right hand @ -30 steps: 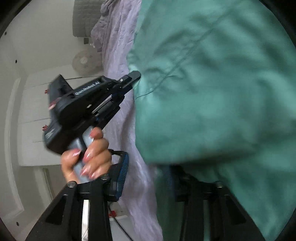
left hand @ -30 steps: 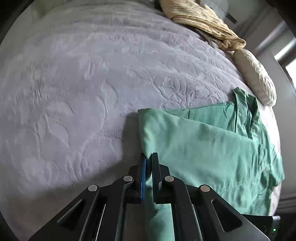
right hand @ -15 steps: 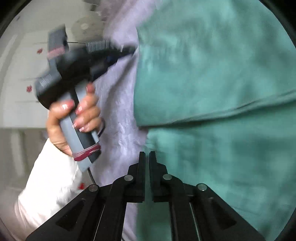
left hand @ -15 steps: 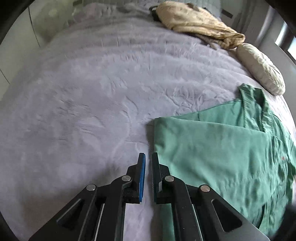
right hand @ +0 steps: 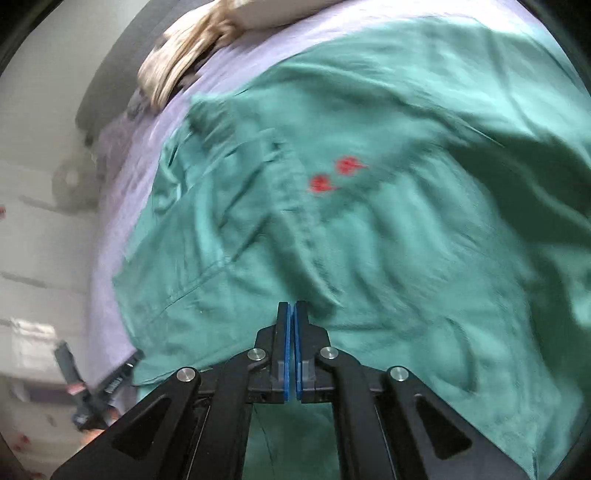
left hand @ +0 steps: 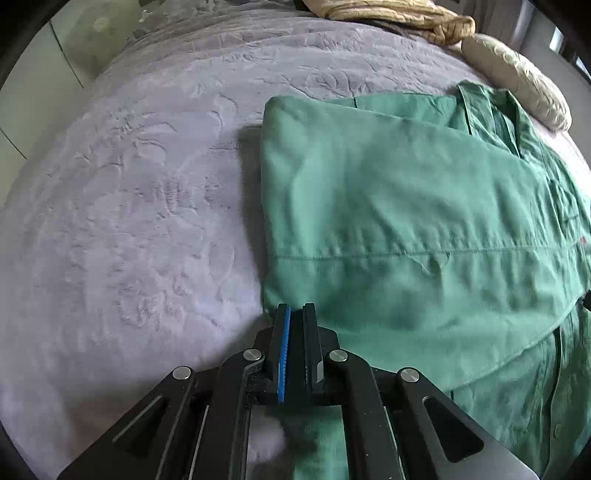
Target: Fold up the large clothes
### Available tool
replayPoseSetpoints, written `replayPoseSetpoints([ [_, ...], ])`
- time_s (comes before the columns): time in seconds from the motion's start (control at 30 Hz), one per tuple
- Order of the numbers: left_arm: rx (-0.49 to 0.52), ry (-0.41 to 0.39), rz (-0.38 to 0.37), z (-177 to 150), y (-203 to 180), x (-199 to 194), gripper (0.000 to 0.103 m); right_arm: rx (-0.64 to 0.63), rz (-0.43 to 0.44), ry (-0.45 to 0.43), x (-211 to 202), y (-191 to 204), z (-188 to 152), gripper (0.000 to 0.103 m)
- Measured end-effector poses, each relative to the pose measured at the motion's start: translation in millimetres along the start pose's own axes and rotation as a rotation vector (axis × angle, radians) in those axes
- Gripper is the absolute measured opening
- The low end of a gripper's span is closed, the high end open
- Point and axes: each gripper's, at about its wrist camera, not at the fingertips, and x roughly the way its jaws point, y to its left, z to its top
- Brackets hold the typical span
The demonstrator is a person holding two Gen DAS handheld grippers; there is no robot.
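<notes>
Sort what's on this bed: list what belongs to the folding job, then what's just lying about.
Job: green shirt, left gripper, right gripper, both shut and empty.
Lying about: tan garment, cream pillow, lavender bedspread.

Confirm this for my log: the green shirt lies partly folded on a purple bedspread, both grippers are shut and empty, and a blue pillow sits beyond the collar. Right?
One thing is wrong: the pillow is cream, not blue, as the left wrist view shows. The rest holds: the shirt lies partly folded on the purple bedspread, and the left gripper and right gripper are shut and empty.
</notes>
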Motion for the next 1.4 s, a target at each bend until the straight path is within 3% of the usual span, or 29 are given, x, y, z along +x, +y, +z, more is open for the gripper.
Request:
replayPoseSetpoints([
  [0.23, 0.051, 0.008, 0.053, -9, -32, -35, 0.007, 0.036, 0.063, 0.063, -49, -49, -19, 0.005],
  [0.3, 0.058, 0.029, 0.044, -12, -48, -38, 0.007, 0.045, 0.079, 0.074, -53, -53, -23, 0.016],
  [0.37, 0.060, 0.050, 0.014, -17, -66, -41, 0.007, 0.060, 0.084, 0.074, -64, -61, -31, 0.051],
  [0.43, 0.070, 0.061, -0.003, -23, -80, -45, 0.007, 0.068, 0.104, 0.069, -77, -70, -37, 0.060],
  [0.53, 0.088, 0.064, -0.026, -30, -110, -49, 0.010, 0.080, 0.117, 0.074, -85, -78, -40, 0.061],
  [0.57, 0.095, 0.067, -0.039, -32, -120, -51, 0.037, 0.084, 0.123, 0.076, -88, -81, -40, 0.064],
  [0.6, 0.100, 0.068, -0.042, -34, -128, -51, 0.089, 0.086, 0.130, 0.077, -91, -84, -40, 0.066],
  [0.63, 0.102, 0.058, -0.026, -36, -138, -54, 0.103, 0.084, 0.131, 0.075, -95, -87, -41, 0.069],
  [0.8, 0.175, 0.032, -0.033, -42, -178, -65, 0.102, 0.068, 0.139, 0.060, -113, -100, -37, 0.078],
  [1.13, 0.215, 0.079, -0.084, -43, -242, -60, 0.102, 0.134, 0.153, -0.022, -153, -152, -12, 0.082],
  [1.23, 0.242, 0.093, -0.117, -43, -265, -61, 0.102, 0.155, 0.136, -0.072, -170, -172, -3, 0.103],
  [1.4, 0.258, 0.099, -0.142, -40, -298, -62, 0.102, 0.216, 0.108, -0.120, -189, -211, 14, 0.103],
])
